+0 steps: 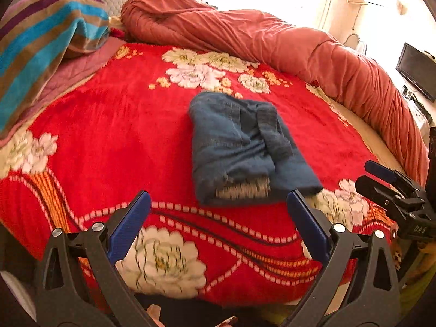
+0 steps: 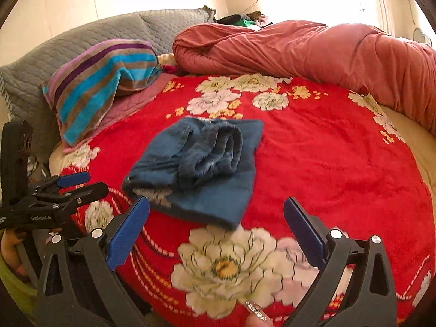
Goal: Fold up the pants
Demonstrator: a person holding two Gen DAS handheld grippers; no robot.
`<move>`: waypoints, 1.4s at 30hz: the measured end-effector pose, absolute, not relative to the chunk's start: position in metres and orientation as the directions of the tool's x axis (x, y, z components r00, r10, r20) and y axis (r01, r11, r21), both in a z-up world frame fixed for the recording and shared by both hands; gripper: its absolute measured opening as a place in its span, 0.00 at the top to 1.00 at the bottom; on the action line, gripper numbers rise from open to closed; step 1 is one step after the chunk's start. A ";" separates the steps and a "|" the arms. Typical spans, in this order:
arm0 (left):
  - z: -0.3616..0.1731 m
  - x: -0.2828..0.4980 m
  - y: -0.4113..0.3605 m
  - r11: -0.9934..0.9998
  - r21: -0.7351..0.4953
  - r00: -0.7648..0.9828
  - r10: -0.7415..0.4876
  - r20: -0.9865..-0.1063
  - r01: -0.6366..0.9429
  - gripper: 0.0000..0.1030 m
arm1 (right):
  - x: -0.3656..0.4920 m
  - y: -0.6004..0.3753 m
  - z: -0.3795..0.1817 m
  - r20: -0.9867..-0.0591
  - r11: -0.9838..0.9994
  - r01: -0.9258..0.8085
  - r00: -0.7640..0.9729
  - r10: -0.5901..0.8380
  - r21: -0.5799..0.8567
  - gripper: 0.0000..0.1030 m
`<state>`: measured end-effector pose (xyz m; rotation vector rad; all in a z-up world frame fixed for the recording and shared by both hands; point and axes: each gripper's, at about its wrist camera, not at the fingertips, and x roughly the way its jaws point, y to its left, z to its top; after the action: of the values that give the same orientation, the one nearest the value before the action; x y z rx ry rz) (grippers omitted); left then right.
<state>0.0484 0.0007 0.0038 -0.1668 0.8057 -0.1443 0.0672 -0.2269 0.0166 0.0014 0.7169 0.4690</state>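
Observation:
The blue jeans (image 1: 239, 147) lie folded into a compact bundle in the middle of the red flowered blanket (image 1: 109, 136), frayed hem toward me. My left gripper (image 1: 218, 194) stands open just short of the bundle's near edge, nothing between its blue pads. In the right wrist view the jeans (image 2: 196, 163) rest on the blanket (image 2: 327, 163), and my right gripper (image 2: 216, 201) is open and empty, close to their near edge without touching. Each gripper shows in the other's view: the right gripper (image 1: 366, 174) at the far right, the left gripper (image 2: 94, 182) at the far left.
A striped towel (image 2: 100, 87) lies on a pillow at the back left. A rolled coral duvet (image 2: 299, 49) runs along the back and right side of the bed. A grey quilted headboard (image 2: 81, 35) is behind, and a dark screen (image 1: 417, 70) stands off the bed's right.

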 end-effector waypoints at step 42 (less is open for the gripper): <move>-0.019 0.031 -0.004 0.978 -0.201 0.626 -0.188 -0.757 0.051 0.09 | 0.053 -0.216 -0.012 -0.690 0.906 -0.399 0.616 0.379 0.142 0.04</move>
<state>0.0308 -0.0044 -0.0192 -0.1656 0.8846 -0.1380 0.0531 -0.2165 -0.0117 -0.0268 0.7885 0.4483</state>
